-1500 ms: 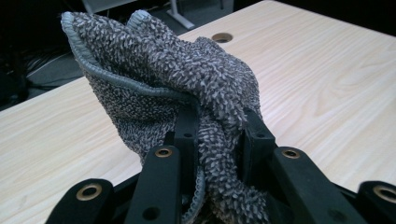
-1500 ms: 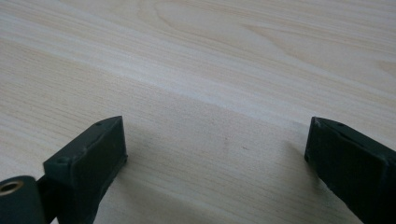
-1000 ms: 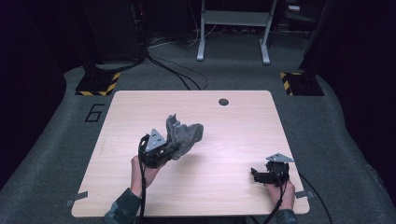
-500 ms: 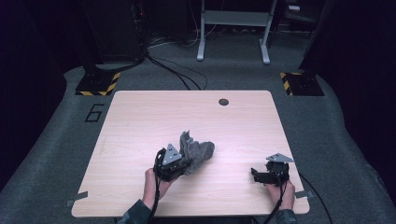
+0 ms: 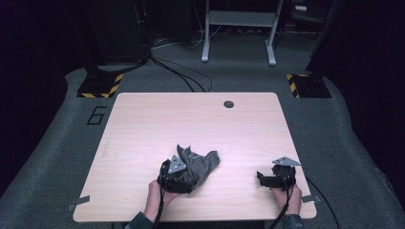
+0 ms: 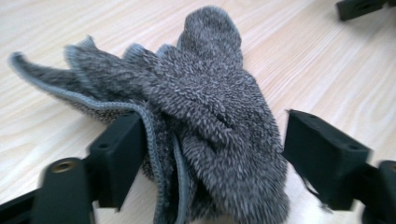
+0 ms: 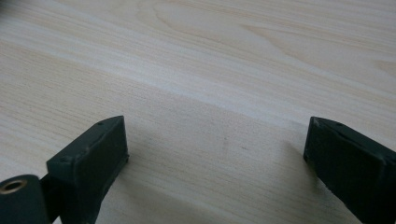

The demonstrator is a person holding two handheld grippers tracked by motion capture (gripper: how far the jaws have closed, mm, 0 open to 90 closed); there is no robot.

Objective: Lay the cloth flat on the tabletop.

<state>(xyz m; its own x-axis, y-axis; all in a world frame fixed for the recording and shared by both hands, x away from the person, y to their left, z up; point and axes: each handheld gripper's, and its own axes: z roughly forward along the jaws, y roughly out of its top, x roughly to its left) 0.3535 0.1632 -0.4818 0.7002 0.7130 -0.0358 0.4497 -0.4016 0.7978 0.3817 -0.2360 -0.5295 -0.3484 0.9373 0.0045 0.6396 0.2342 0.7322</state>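
A crumpled grey terry cloth (image 5: 201,163) lies in a heap on the light wooden table (image 5: 191,119), near its front edge, left of centre. My left gripper (image 5: 187,175) rests low on the table just behind the heap. Its jaws have just been opening. In the left gripper view the cloth (image 6: 205,116) sits between the spread jaws of the left gripper (image 6: 217,140); the left jaw brushes the cloth's edge and the right jaw stands clear of it. My right gripper (image 5: 261,178) rests at the front right, and in its own view the right gripper (image 7: 215,144) is open over bare wood.
A small dark round hole (image 5: 229,104) sits near the table's far edge. On the floor beyond are yellow-and-black striped bases (image 5: 99,86), black cables (image 5: 181,76) and a metal frame (image 5: 239,28). Both hands are close to the table's front edge.
The left gripper carried the cloth down and toward the front edge, set it on the table, and its jaws came apart. The right gripper stayed put.
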